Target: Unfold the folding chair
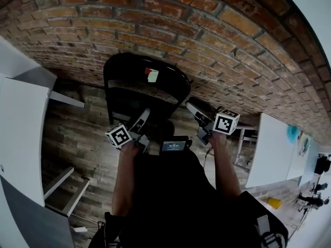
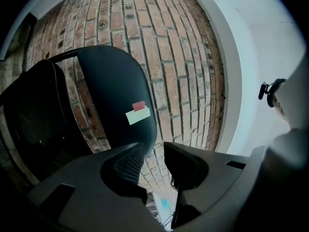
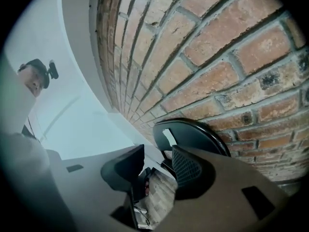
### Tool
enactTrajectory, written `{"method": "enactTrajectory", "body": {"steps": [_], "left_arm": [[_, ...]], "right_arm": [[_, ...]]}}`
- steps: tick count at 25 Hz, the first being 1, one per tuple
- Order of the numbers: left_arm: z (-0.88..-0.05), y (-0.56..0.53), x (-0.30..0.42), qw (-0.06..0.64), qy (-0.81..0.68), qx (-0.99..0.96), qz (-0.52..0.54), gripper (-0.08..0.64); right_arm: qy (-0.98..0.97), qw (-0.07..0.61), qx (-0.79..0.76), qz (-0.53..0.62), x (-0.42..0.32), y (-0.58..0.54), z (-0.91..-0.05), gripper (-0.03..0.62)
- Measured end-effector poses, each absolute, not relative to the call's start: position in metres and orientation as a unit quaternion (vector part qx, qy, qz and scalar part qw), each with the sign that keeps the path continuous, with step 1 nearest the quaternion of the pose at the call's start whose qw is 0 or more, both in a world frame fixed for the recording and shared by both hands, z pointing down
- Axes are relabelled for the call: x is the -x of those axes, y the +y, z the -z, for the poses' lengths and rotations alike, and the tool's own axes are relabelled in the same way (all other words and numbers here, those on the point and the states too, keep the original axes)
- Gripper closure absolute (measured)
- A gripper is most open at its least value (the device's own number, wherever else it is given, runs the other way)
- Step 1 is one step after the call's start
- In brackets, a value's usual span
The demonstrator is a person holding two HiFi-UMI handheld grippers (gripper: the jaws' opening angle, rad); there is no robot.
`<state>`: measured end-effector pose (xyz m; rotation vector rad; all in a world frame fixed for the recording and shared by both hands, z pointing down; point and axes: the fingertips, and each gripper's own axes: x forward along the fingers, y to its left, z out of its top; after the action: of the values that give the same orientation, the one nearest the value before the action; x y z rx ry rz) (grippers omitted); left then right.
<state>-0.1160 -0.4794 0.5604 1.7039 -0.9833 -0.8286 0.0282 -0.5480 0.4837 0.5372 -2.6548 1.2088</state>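
Note:
A black folding chair stands against the brick wall, with a red and white label on its rounded backrest. My left gripper is just in front of the chair's lower left side, and my right gripper is at its right edge. In the left gripper view the backrest and the dark seat panel fill the left. That gripper is open, and only wall shows between its fingers. In the right gripper view the chair lies beyond the open right gripper, which holds nothing.
A brick wall runs behind the chair. White tables stand at the left and at the right. The floor is wood plank. A small screen device sits at the person's chest.

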Motion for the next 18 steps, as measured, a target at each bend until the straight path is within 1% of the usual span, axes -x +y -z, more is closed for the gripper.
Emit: {"method": "enactTrajectory", "body": {"steps": [3, 5, 9, 12, 18], "left_arm": [[-0.576, -0.486, 0.116, 0.489, -0.413, -0.691, 0.337, 0.424], [-0.588, -0.489, 0.111, 0.502, -0.425, -0.678, 0.328, 0.411], [-0.637, -0.497, 0.105, 0.538, -0.468, -0.632, 0.303, 0.351], [-0.673, -0.504, 0.098, 0.568, -0.482, -0.595, 0.302, 0.320], [-0.713, -0.530, 0.085, 0.590, -0.491, -0.551, 0.328, 0.311]], "right_arm": [[-0.893, 0.112, -0.184, -0.395, -0.025, -0.560, -0.491, 0.430], [-0.897, 0.112, -0.173, -0.390, -0.024, -0.565, -0.490, 0.430], [-0.896, 0.122, -0.166, -0.394, -0.029, -0.578, -0.499, 0.430], [-0.894, 0.130, -0.164, -0.396, -0.032, -0.585, -0.504, 0.430], [-0.894, 0.153, -0.171, -0.386, -0.035, -0.603, -0.512, 0.430]]}}
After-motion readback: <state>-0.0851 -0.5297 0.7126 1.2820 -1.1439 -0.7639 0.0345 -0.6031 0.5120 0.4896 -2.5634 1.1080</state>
